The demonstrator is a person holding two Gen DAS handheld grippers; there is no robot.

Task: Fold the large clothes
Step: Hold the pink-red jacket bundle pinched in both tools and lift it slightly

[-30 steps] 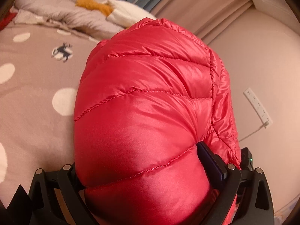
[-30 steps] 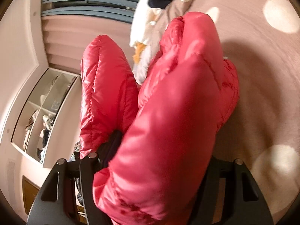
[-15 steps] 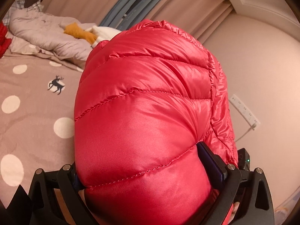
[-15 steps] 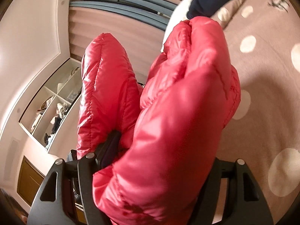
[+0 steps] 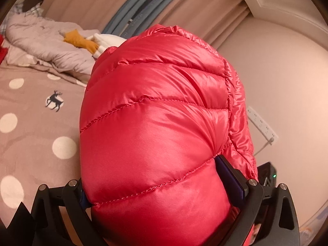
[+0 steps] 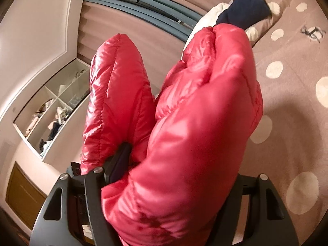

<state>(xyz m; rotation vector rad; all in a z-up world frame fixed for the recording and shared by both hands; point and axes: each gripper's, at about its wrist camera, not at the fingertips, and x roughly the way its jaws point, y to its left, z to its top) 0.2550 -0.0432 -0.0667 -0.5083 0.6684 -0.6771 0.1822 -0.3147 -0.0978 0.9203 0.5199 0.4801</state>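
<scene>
1. We've got both tools clamped on the red down jacket (image 5: 155, 135): left tool (image 5: 162, 186), right tool (image 6: 174, 176).
2. Jacket's bunched up, lifted above the dotted bed (image 5: 30, 106).
3. Its long axis probably spans between our tools; hard to see.

A bed (image 5: 30, 106) is being covered by a brown sheet (image 6: 287, 106) with white dots and deer. At the upper left of the left wrist frame, a crumpled grey quilt (image 5: 41, 41) is being carried, with an orange-and-white garment (image 5: 86, 43) on it.

warm dim indoor light, fisheye-warped edges, bg prob slightly blurred.
</scene>
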